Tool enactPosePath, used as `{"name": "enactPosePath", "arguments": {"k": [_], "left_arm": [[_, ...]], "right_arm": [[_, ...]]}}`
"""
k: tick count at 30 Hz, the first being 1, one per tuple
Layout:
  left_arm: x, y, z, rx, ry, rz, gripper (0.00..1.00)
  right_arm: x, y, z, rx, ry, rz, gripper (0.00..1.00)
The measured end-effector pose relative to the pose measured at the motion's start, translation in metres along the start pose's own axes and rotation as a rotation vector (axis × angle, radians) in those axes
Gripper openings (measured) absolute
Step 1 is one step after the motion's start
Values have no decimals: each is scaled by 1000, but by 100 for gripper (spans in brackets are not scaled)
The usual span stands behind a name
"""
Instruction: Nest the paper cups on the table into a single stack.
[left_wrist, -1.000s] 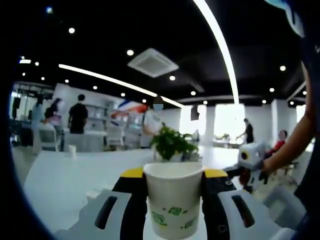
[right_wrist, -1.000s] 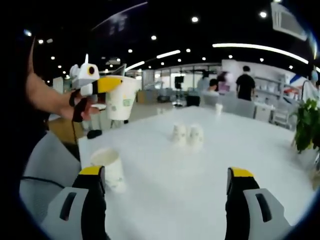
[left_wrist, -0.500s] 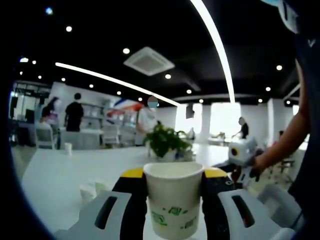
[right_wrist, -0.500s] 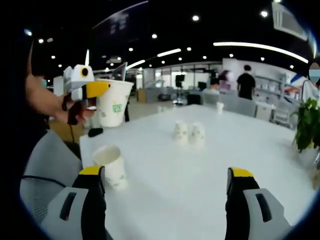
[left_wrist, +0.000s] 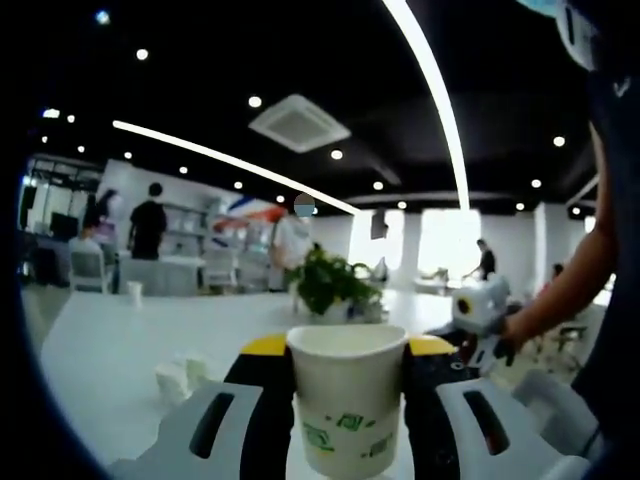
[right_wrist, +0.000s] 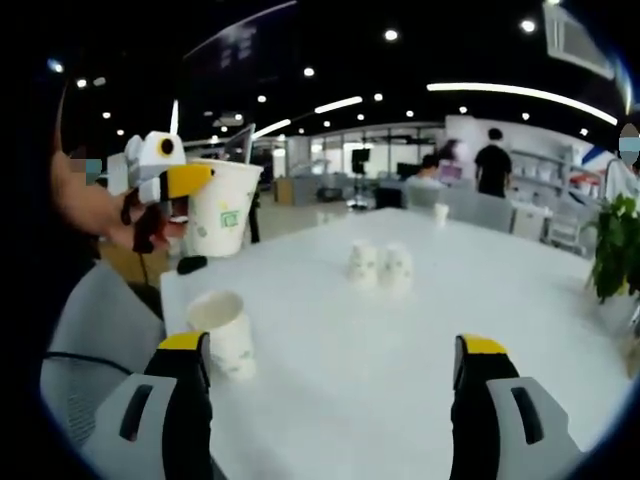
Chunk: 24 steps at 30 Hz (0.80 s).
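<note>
In the left gripper view, a held paper cup (left_wrist: 347, 405) is clamped upright between the yellow-tipped fingers (left_wrist: 262, 352) of the left gripper (left_wrist: 346, 350), its rim above the fingertips and its base cut off by the lower edge. To its left, two small cups (left_wrist: 180, 376) are seen on the white tabletop (left_wrist: 110, 350), too blurred for detail. A potted plant (left_wrist: 335, 287) stands behind the held cup. At the right, the right gripper (left_wrist: 478, 312) is glimpsed in a hand (left_wrist: 522, 325), well apart from the cup.

In the right gripper view, the left gripper (right_wrist: 180, 185) is seen at the left, raised above the tabletop edge (right_wrist: 300, 300) in a hand (right_wrist: 135, 225) with the forearm reaching in from the dark border; the held paper cup (right_wrist: 220, 208) is gripped in it, tilted slightly. Below it, an upright cup (right_wrist: 225, 333) stands on the tabletop, just beside the left finger (right_wrist: 185, 380) of the right gripper (right_wrist: 334, 362). A pair of inverted cups (right_wrist: 380, 266), touching, stands farther back near the middle, and a single small cup (right_wrist: 440, 213) beyond them. The right gripper's fingers are spread wide with nothing between them. The plant (right_wrist: 612, 250) is cut off at the right edge.
</note>
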<state>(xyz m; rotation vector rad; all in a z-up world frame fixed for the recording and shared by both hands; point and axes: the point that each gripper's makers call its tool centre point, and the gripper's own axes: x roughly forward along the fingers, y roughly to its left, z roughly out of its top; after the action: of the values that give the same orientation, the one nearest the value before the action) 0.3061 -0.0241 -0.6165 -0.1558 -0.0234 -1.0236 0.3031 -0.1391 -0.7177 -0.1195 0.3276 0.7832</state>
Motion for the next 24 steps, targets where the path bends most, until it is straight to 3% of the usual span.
{"name": "enactPosePath", "arguments": {"k": [6, 24], "left_arm": [[-3, -3, -15, 27, 28, -20, 39], [-9, -1, -50, -25, 59, -13, 39]], "right_arm": [[-1, -1, 0, 4, 6, -1, 100], [2, 3, -8, 11, 35, 8, 100]]}}
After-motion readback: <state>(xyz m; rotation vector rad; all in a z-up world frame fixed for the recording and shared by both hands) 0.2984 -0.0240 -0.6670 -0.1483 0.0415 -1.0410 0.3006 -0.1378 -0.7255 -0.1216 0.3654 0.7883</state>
